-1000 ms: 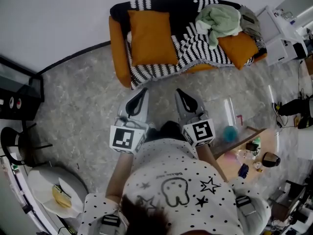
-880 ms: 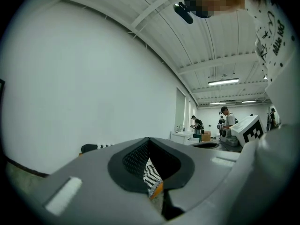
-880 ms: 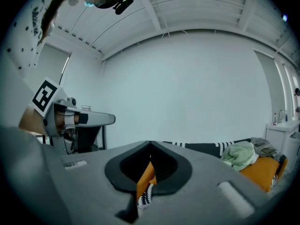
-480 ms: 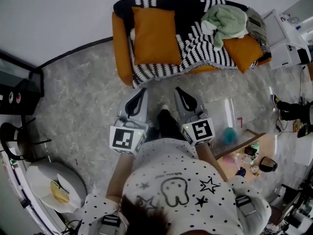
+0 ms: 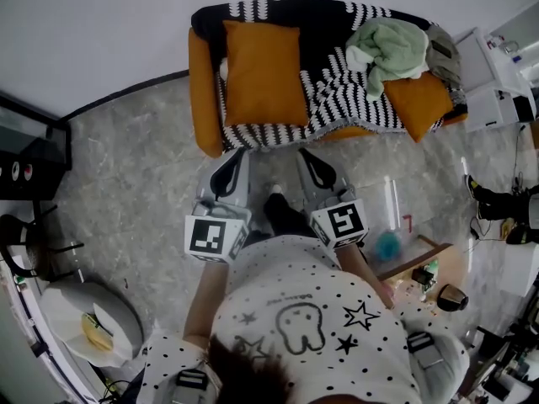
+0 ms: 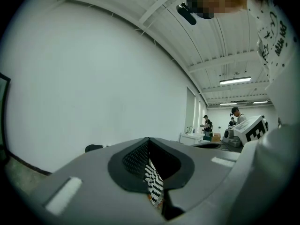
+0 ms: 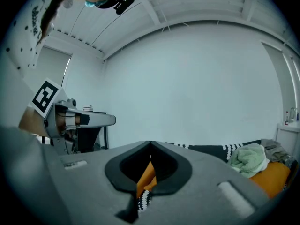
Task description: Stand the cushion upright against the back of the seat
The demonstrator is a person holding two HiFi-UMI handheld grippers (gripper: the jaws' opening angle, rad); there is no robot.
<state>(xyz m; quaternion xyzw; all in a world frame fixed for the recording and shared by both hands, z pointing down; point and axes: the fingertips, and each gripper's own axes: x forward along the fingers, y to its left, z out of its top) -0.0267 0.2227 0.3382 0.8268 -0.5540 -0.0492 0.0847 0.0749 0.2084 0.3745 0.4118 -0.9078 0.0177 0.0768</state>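
An orange cushion [image 5: 264, 72] lies flat on the left part of the sofa seat, on a black-and-white striped blanket [image 5: 337, 91]. Both grippers point level at the sofa's front edge, just short of it. The left gripper [image 5: 239, 151] is shut and holds nothing; through the slot behind its tip [image 6: 149, 138] a strip of the striped blanket [image 6: 153, 184] shows. My right gripper [image 5: 303, 153] is also shut and empty, and the orange cushion [image 7: 146, 175] shows in the slot behind its tip [image 7: 150, 143].
A second orange cushion [image 5: 418, 99] and a crumpled green cloth [image 5: 389, 47] lie on the sofa's right part. A white bench [image 5: 497, 82] stands to the right, a low wooden table [image 5: 425, 268] at lower right, a dark cabinet [image 5: 25, 154] at left. People [image 6: 236, 116] stand far off.
Both grippers and the person have moved forward towards the sofa; its front edge now lies just beyond the gripper tips. Both jaws stay shut.
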